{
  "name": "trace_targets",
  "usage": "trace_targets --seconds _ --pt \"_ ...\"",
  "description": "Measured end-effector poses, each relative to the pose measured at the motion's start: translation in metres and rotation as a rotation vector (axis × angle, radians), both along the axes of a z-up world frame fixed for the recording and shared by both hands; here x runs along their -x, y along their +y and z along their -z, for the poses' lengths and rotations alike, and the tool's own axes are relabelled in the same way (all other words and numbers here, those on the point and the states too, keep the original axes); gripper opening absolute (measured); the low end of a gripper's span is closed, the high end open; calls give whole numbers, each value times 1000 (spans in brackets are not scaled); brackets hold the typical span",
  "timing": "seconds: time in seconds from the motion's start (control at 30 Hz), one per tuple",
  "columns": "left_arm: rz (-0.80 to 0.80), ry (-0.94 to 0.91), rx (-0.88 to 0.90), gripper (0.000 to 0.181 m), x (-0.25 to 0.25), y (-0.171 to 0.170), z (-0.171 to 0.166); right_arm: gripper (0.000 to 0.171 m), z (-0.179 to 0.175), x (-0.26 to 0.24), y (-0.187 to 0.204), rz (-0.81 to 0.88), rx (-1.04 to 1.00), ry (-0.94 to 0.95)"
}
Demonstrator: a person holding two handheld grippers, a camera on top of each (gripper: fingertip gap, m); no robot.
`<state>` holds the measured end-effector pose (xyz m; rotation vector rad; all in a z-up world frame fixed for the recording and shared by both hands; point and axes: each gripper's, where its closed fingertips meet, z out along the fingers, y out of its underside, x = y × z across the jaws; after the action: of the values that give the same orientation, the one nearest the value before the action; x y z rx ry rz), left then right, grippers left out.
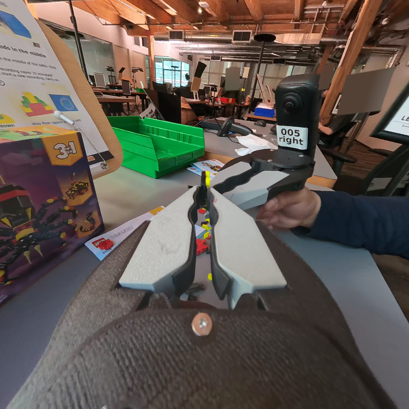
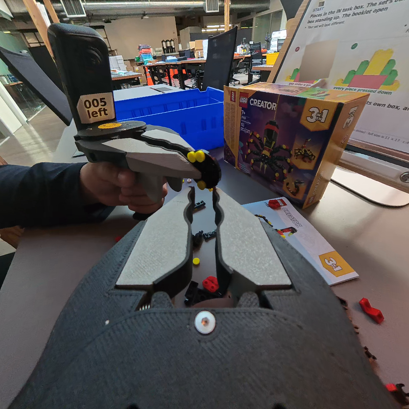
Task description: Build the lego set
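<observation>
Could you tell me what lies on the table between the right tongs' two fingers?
In the right wrist view, loose pieces lie there: a small yellow round stud, a red piece and several black pieces.

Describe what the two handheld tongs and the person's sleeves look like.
Both the left tongs and the right tongs have grey fingers with wavy black inner pads, a ribbed black body, and an upright black camera bearing a label. The sleeves are dark navy.

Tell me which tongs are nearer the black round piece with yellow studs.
Left. The left tongs grip the round piece; the right tongs sit just below it, open, not touching.
</observation>
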<state>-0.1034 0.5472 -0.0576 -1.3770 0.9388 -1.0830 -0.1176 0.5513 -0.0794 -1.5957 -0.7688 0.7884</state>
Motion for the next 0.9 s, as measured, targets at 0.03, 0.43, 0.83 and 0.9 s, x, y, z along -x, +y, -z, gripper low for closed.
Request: trace_targets --seconds 0.03,0.43,0.83,0.9 --pt "9 -4 8 2 0 -1 -1 11 -1 0 0 -3 2 5" --pt "45 -71 79 1 3 -1 -8 12 -2 0 1 8 -11 3" --pt "32 -128 178 2 12 10 -11 11 -4 0 2 20 -33 3" --pt "31 -119 171 1 11 9 -10 12 -3 -1 3 33 -34 -9"
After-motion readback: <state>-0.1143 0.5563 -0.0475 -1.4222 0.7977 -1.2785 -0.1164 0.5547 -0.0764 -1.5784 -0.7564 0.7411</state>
